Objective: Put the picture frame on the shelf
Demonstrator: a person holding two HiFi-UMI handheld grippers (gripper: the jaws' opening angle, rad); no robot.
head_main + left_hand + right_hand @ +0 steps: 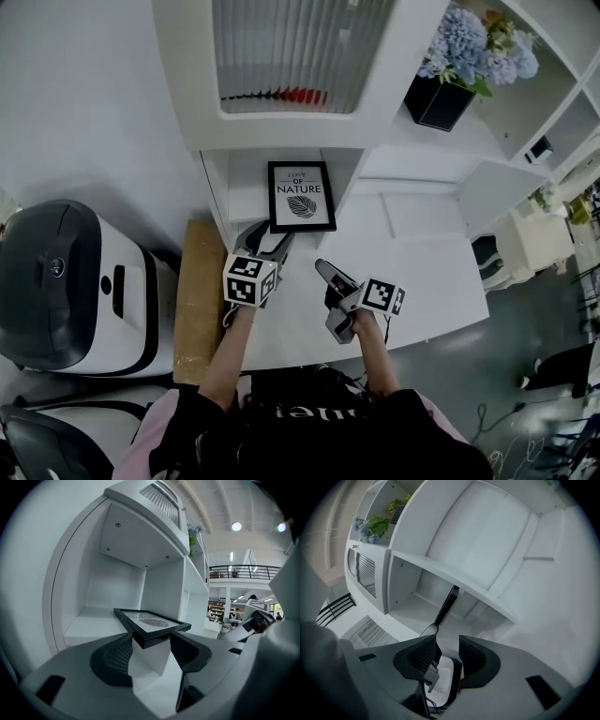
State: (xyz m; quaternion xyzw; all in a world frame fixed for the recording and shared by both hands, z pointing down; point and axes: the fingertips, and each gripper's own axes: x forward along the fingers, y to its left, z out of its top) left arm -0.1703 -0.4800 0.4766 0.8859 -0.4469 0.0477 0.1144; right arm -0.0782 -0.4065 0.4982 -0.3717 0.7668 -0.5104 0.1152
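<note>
The black picture frame [301,197] with a leaf print stands in the low compartment of the white shelf unit [246,187]. My left gripper [272,240] is at its lower left corner. In the left gripper view that corner of the frame [151,629] sits between the pads, and the left gripper [151,645] is shut on it. My right gripper [328,281] hangs over the white table, right of and below the frame, open and holding nothing. From the right gripper [445,645] the frame [447,604] shows edge-on, well ahead of the jaws.
A white table [427,281] runs under my hands. A black pot of blue flowers [464,61] stands on the upper right shelf. A large white and dark grey machine [66,291] sits at the left, with a wooden board [197,300] beside the shelf.
</note>
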